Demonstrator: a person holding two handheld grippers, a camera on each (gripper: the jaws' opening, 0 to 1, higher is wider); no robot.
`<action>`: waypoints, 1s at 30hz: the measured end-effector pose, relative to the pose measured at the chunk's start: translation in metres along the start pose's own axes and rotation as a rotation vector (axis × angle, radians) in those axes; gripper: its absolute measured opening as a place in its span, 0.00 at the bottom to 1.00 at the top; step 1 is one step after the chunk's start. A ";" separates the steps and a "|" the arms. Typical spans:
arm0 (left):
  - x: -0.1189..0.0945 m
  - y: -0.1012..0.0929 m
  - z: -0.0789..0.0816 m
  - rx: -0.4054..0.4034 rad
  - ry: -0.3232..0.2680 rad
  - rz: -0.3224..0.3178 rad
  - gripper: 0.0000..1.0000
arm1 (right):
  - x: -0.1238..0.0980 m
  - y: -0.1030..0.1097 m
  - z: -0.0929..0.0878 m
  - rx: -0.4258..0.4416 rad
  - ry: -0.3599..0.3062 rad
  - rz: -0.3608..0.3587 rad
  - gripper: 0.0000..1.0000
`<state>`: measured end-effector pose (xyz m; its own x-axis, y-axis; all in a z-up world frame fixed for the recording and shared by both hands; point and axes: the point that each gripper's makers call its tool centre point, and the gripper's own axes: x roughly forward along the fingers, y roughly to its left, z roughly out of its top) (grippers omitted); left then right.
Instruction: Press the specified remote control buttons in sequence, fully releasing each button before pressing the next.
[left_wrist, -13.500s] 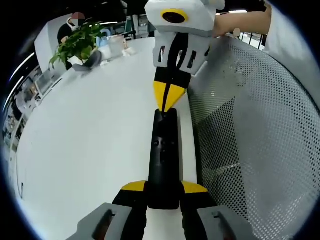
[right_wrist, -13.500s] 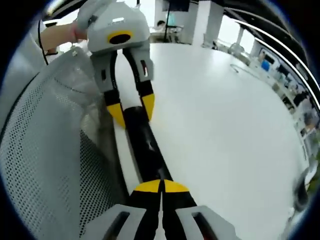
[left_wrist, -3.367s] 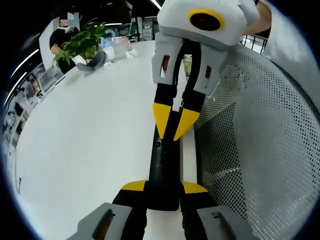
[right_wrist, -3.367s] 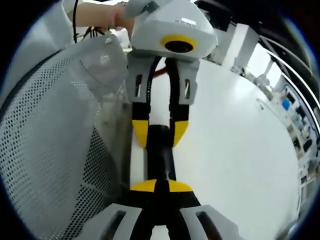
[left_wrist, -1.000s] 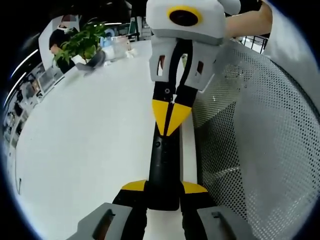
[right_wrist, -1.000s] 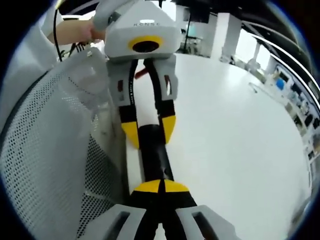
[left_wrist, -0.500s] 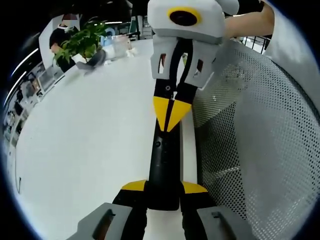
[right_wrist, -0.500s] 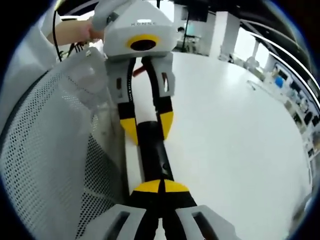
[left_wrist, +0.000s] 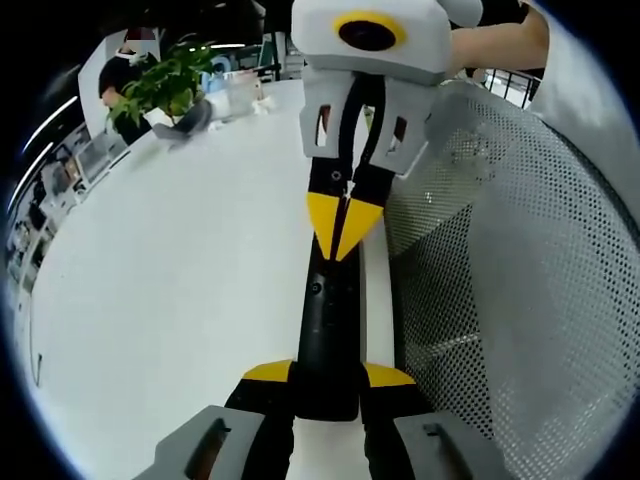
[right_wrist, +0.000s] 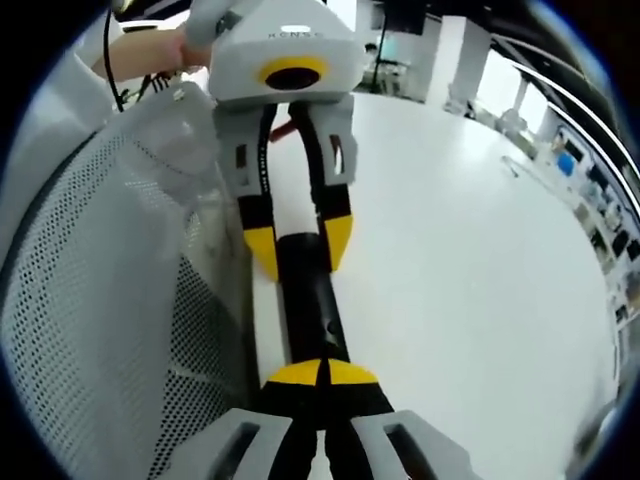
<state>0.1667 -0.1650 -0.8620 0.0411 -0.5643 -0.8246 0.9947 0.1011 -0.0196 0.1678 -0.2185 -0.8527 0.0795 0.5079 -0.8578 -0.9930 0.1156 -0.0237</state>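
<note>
Lying lengthwise along the white table's near edge, the black remote control (left_wrist: 327, 320) sits between my two tongs, and I grip one end of it with my left tongs (left_wrist: 327, 378): their yellow tips press against its two long sides, so they are closed down to the width of the remote. In the left gripper view the remote runs straight away from me, a small button showing on its top face. My right tongs (left_wrist: 343, 228) come in from the far side, their yellow tips drawn together into a single point that rests on the remote's far half; I cannot tell how hard the point bears down.

In the right gripper view the same remote (right_wrist: 309, 300) stretches away from my right tongs (right_wrist: 321, 374), whose yellow tips meet with no gap and lie on top of it. At its far end my left tongs (right_wrist: 297, 243) straddle it, one yellow tip on either side.

The table (left_wrist: 180, 260) is broad and bare around the remote. Just beside the remote, off the table's edge, stands a white perforated mesh chair back (left_wrist: 520, 280). At the table's far end sits a green potted plant (left_wrist: 165, 85).
</note>
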 end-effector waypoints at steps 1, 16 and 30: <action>0.000 0.000 0.000 0.001 -0.001 -0.001 0.24 | 0.000 0.000 0.000 -0.004 0.007 0.002 0.00; 0.000 0.001 0.000 0.005 0.002 -0.004 0.24 | 0.002 -0.002 -0.001 -0.032 0.147 0.031 0.00; 0.000 0.001 0.000 0.008 0.007 -0.003 0.24 | -0.002 0.000 -0.002 -0.070 0.009 0.034 0.00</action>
<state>0.1679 -0.1652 -0.8616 0.0377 -0.5590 -0.8283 0.9955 0.0931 -0.0175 0.1678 -0.2212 -0.8526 0.0456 0.5029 -0.8632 -0.9988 0.0382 -0.0305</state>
